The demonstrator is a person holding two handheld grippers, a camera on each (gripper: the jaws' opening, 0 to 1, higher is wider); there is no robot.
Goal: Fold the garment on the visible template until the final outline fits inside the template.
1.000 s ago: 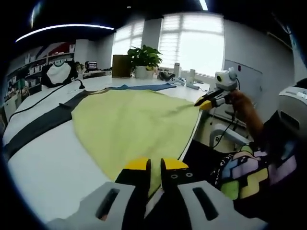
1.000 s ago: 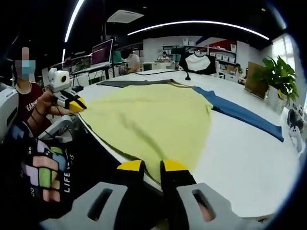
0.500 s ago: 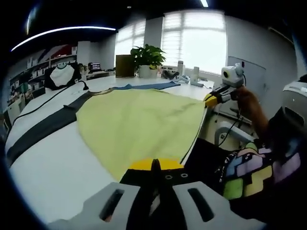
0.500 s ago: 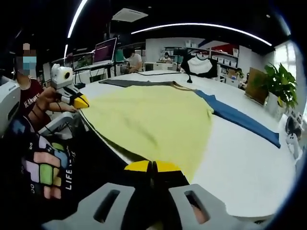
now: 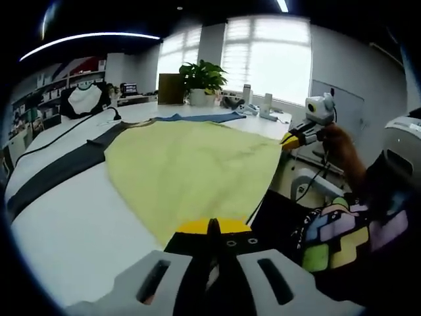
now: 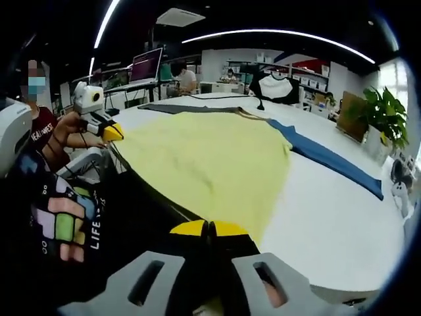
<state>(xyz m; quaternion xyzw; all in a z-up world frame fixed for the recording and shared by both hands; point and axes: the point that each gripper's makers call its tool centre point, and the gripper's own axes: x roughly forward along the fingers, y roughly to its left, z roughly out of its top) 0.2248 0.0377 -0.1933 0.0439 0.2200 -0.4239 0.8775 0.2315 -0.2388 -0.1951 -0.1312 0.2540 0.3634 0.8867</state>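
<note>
A yellow garment (image 5: 191, 164) lies spread on the white table (image 5: 72, 217). Its near hem runs along the table's edge. My left gripper (image 5: 209, 227) is shut on one end of that hem. The right gripper (image 5: 288, 140) shows further along the same hem, pinching it, with a hand behind it. In the right gripper view the garment (image 6: 204, 158) stretches away from my right gripper (image 6: 208, 228), shut on its hem end. The left gripper (image 6: 115, 133) grips the other end at the left. A dark strip (image 5: 59, 171) and a blue strip (image 5: 197, 119) border the garment's far sides.
A potted plant (image 5: 197, 79) and small bottles (image 5: 256, 105) stand at the table's far end. A black and white shirt on a stand (image 6: 275, 85) sits beyond the garment. A cable (image 5: 52, 135) crosses the table. A person sits at a desk (image 6: 179, 82) behind.
Both grippers were open a second ago and have shut on the garment's near hem. The hem now looks pulled straighter between them.
</note>
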